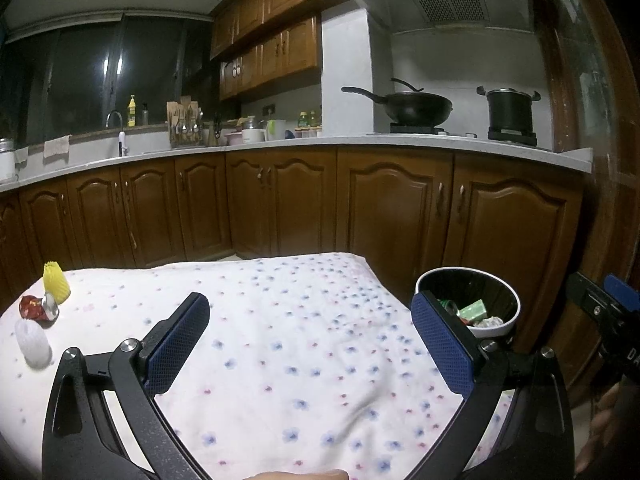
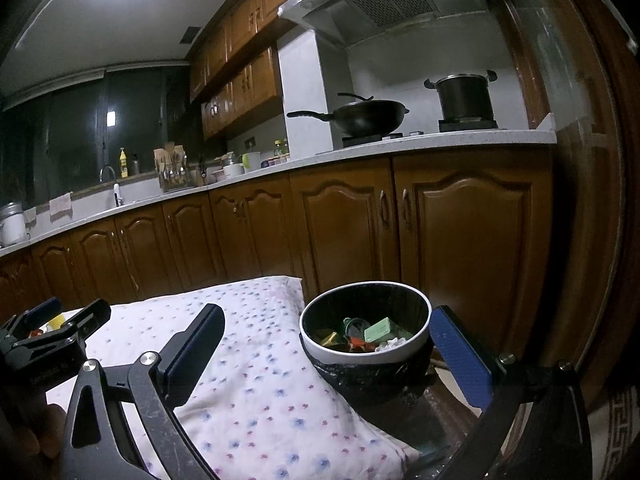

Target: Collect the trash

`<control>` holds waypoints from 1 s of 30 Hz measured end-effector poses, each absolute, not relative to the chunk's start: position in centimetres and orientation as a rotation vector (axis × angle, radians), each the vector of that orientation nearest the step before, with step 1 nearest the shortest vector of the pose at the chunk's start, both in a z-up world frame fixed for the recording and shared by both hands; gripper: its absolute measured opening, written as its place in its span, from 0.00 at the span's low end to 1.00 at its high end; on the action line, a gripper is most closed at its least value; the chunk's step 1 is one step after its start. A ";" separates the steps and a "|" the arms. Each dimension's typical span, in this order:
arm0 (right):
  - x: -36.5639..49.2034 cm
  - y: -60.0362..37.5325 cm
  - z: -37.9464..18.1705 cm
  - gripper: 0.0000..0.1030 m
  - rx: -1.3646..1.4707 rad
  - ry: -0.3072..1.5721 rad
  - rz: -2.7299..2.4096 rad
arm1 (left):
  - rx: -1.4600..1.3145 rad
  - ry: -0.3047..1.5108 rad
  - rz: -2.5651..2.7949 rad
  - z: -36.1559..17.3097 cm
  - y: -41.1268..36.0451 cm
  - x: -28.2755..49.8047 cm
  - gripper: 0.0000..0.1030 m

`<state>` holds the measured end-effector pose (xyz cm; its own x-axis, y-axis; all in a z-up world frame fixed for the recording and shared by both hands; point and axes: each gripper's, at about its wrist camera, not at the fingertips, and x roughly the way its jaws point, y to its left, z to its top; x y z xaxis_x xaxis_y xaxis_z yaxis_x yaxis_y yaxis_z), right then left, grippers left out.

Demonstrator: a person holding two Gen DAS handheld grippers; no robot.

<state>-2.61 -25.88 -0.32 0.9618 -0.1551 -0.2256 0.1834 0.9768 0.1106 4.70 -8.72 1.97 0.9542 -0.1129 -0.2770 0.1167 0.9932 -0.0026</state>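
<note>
From the left wrist view, the left hand-held gripper [image 1: 310,338] is spread wide above the counter [image 1: 304,360], which carries a white cloth with small flowers, and nothing is between its blue pads. The trash that remains lies at the far left of the cloth: a yellow foam net [image 1: 56,282], a crushed red can [image 1: 39,309] touching it, and a white foam net [image 1: 33,343] just beside the can. I judge both foam nets to be very light and soft, so they will squash under a small closing and can be taken anywhere across the middle. The can looks light but stiff and a little slippery, and the dented body seems a better place to take hold than the round metal end. The trash bin [image 1: 510,322] with a white rim stands at the right edge of the counter, well apart from these three pieces, and already has some wrappers inside. From the right wrist view, the right hand-held gripper [image 2: 326,350] is also wide apart and holds nothing; the trash bin [image 2: 394,356] shows between its two fingers, close in front. The bin is lined with a black bag, and a green packet [image 2: 378,329] lies among the pieces in it. The left hand-held gripper [image 2: 60,314] shows at the left edge, over the cloth.
</note>
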 end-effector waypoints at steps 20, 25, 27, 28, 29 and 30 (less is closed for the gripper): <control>-2.6 -25.8 -0.4 1.00 0.137 0.221 -0.170 | 0.012 0.281 -0.116 1.6 -8.8 4.8 1.00; -2.6 -25.7 -0.5 1.00 0.138 0.220 -0.169 | 0.012 0.282 -0.116 1.6 -8.9 4.8 1.00; -2.6 -25.7 -0.5 1.00 0.137 0.220 -0.171 | 0.013 0.282 -0.115 1.6 -8.9 4.8 1.00; -2.7 -25.6 -0.5 1.00 0.137 0.219 -0.170 | 0.014 0.282 -0.114 1.6 -8.9 4.8 1.00; -2.7 -25.6 -0.5 1.00 0.137 0.219 -0.169 | 0.013 0.283 -0.115 1.6 -8.9 4.8 1.00; -2.6 -25.7 -0.5 1.00 0.138 0.221 -0.170 | 0.012 0.284 -0.116 1.6 -8.9 4.8 1.00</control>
